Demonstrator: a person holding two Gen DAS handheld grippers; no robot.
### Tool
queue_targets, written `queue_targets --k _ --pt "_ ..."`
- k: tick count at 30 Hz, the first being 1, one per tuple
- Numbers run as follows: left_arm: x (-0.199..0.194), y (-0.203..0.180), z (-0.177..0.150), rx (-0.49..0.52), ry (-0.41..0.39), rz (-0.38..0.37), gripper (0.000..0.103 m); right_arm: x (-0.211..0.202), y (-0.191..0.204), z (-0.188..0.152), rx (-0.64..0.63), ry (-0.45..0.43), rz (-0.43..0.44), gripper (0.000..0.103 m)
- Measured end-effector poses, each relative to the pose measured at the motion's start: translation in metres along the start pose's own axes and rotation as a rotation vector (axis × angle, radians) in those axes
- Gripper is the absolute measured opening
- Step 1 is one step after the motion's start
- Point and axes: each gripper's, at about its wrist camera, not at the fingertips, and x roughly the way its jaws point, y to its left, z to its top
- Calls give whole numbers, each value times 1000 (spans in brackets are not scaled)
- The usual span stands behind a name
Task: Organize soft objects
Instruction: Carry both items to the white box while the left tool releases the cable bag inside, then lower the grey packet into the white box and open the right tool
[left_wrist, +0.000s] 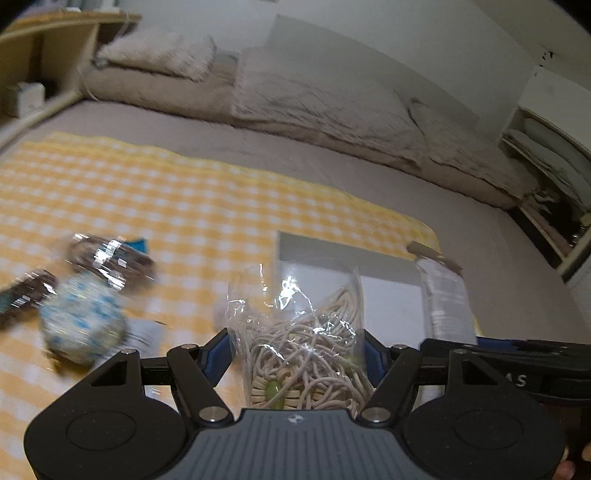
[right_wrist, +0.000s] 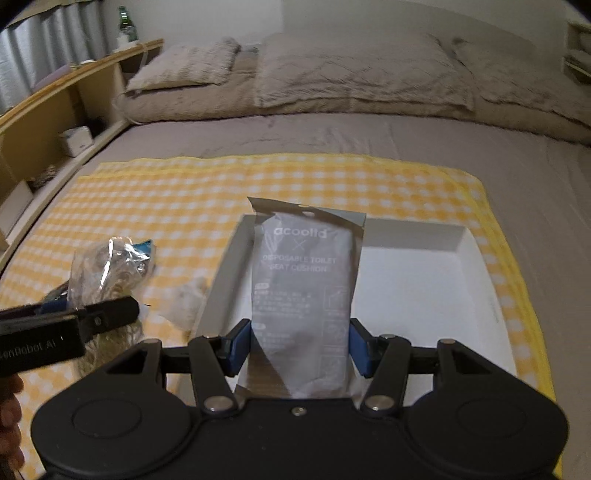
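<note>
My left gripper (left_wrist: 297, 354) is shut on a clear plastic bag of beige cord (left_wrist: 299, 332), held above the yellow checked cloth (left_wrist: 166, 206); the same bag shows in the right wrist view (right_wrist: 107, 273). My right gripper (right_wrist: 300, 345) is shut on a grey packet marked disposable toilet seat cushion (right_wrist: 304, 288), held upright over the white tray (right_wrist: 417, 288). That packet shows at the right of the left wrist view (left_wrist: 445, 302), with the tray (left_wrist: 388, 284) behind the cord bag.
A blue-and-white patterned ball (left_wrist: 83, 325) and dark shiny packets (left_wrist: 110, 258) lie on the cloth at the left. Pillows (right_wrist: 354, 74) and a folded blanket line the bed's far side. A wooden shelf (right_wrist: 44, 122) runs along the left.
</note>
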Motion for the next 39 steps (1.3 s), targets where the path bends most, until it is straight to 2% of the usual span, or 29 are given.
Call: queue_targets --k 6,11,15,19,26,31,39 --pt "29 -7 -7 -25 53 -103 70 9 -12 -4 11 39 -42 56" --pt "48 -7 -7 -44 68 -140 71 17 -20 -5 26 66 -62 56" --pt "61 -6 -7 -62 83 -133 75 26 -24 -6 27 88 -77 56" --pt "62 -3 -4 -70 99 -124 87 35 -27 -8 26 114 -91 56" --pt "62 1 3 25 68 -14 89 47 -28 -9 18 144 -115 56" --pt "80 12 3 15 84 39 91 54 -26 -8 10 151 -119 56" --pt "115 12 -1 26 114 22 96 58 -18 5 27 118 -64 56"
